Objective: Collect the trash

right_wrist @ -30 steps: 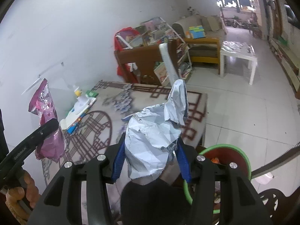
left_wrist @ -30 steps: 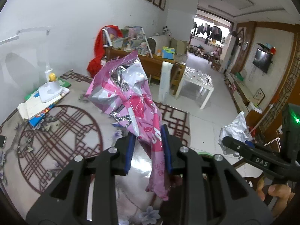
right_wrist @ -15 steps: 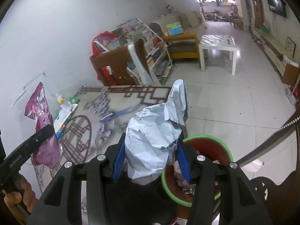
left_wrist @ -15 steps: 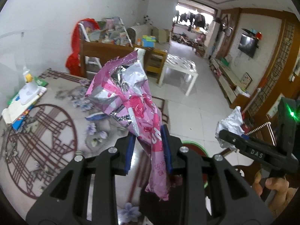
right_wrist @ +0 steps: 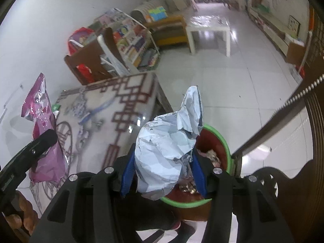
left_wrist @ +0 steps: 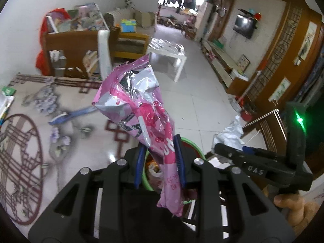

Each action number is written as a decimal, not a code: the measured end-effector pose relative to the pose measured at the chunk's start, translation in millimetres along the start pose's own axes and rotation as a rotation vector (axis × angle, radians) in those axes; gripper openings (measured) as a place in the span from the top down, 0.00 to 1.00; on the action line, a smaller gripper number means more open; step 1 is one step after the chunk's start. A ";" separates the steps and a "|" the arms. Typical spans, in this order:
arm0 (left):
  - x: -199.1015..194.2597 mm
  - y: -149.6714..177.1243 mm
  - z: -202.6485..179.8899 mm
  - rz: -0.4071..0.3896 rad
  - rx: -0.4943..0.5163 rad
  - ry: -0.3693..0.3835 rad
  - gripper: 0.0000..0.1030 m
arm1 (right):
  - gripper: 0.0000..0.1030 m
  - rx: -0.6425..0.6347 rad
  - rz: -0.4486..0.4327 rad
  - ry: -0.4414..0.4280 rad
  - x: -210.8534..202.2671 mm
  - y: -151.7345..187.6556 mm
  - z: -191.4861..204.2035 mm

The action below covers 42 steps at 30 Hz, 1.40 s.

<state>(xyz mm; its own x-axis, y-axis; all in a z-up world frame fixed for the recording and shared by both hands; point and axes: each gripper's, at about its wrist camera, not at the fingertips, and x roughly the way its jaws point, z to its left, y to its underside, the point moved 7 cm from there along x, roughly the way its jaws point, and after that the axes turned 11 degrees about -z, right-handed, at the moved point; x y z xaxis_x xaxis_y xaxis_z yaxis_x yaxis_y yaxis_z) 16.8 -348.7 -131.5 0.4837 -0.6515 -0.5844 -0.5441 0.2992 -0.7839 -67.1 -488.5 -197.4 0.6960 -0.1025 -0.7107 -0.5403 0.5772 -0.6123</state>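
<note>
My left gripper (left_wrist: 160, 147) is shut on a pink foil snack wrapper (left_wrist: 139, 105), held above the green-rimmed red trash bin (left_wrist: 190, 143) that shows behind the fingers. My right gripper (right_wrist: 163, 158) is shut on a crumpled white paper (right_wrist: 168, 141) and holds it over the near rim of the bin (right_wrist: 224, 145), which has trash inside. The pink wrapper (right_wrist: 40, 125) and left gripper also show at the left of the right wrist view. The white paper (left_wrist: 230, 135) shows at the right of the left wrist view.
A patterned table (right_wrist: 105, 109) stands left of the bin. A dark wooden chair (right_wrist: 293, 182) stands right of the bin. A wooden shelf with books (right_wrist: 121, 46) and a white low table (right_wrist: 208, 30) stand farther off on the tiled floor.
Both grippers have moved right, off the patterned table toward the bin. The bin now lies under the two held pieces. Both grips are unchanged.
</note>
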 end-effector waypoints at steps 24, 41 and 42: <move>18.7 -3.3 -25.7 -0.004 0.065 0.044 0.27 | 0.31 0.078 0.052 0.062 11.6 4.0 -29.8; -124.9 -92.6 88.8 -0.434 -0.029 -0.279 0.05 | 0.07 -0.259 -0.549 -0.038 -80.1 -75.6 111.2; -133.1 -95.1 95.5 -0.449 -0.038 -0.308 0.05 | 0.07 -0.288 -0.595 -0.034 -85.5 -76.6 121.0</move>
<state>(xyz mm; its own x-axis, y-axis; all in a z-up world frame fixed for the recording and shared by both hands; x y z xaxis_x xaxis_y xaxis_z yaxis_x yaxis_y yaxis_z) 69.7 -223.9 0.8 0.8498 -0.4731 -0.2326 -0.2590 0.0096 -0.9658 -27.9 -425.9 -47.7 0.9267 -0.3086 -0.2143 -0.1608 0.1897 -0.9686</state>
